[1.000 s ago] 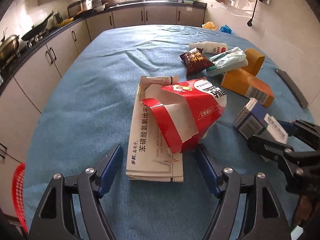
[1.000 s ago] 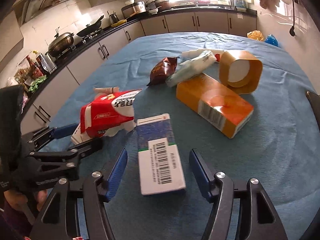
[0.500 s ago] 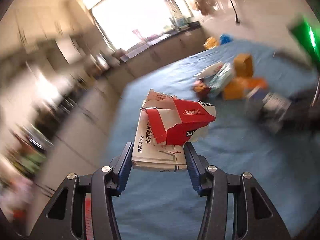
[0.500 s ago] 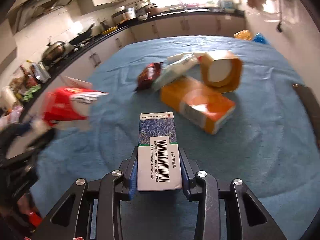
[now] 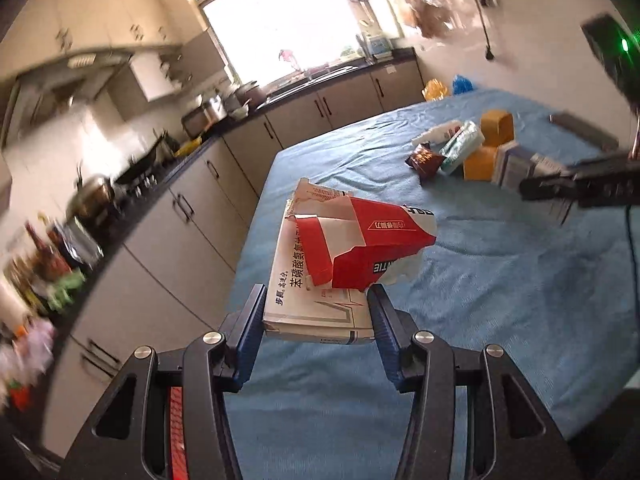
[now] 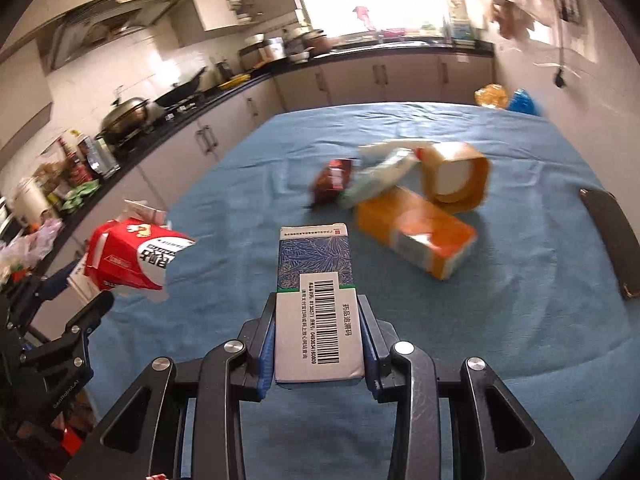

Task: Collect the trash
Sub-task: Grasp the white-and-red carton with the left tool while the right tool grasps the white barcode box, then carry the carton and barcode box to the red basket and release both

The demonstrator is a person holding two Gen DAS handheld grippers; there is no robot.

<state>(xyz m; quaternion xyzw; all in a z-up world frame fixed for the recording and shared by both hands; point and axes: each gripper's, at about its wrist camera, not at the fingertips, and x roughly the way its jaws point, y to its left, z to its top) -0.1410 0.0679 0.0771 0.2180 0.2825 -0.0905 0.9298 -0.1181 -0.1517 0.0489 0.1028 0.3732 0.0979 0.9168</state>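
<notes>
My left gripper (image 5: pixel 318 320) is shut on a flat white medicine box (image 5: pixel 304 304) with a torn red carton (image 5: pixel 372 240) lying on top, both lifted above the blue table (image 5: pixel 500 280). My right gripper (image 6: pixel 318 344) is shut on a blue and white medicine box (image 6: pixel 316 276) with a barcode, held above the table. The red carton (image 6: pixel 132 256) and the left gripper (image 6: pixel 60 320) show at the left of the right wrist view. The right gripper (image 5: pixel 580 188) shows at the right of the left wrist view.
On the table lie two orange boxes (image 6: pixel 416 236) (image 6: pixel 456 176), a brown snack wrapper (image 6: pixel 332 180), a pale tissue pack (image 6: pixel 380 176) and a dark flat object (image 6: pixel 612 232). Kitchen cabinets (image 5: pixel 192 232) run along the left. A red basket (image 5: pixel 176 432) shows below the left gripper.
Both grippers closed on their boxes and lifted them off the table. The left gripper swung left toward the table's edge with its load.
</notes>
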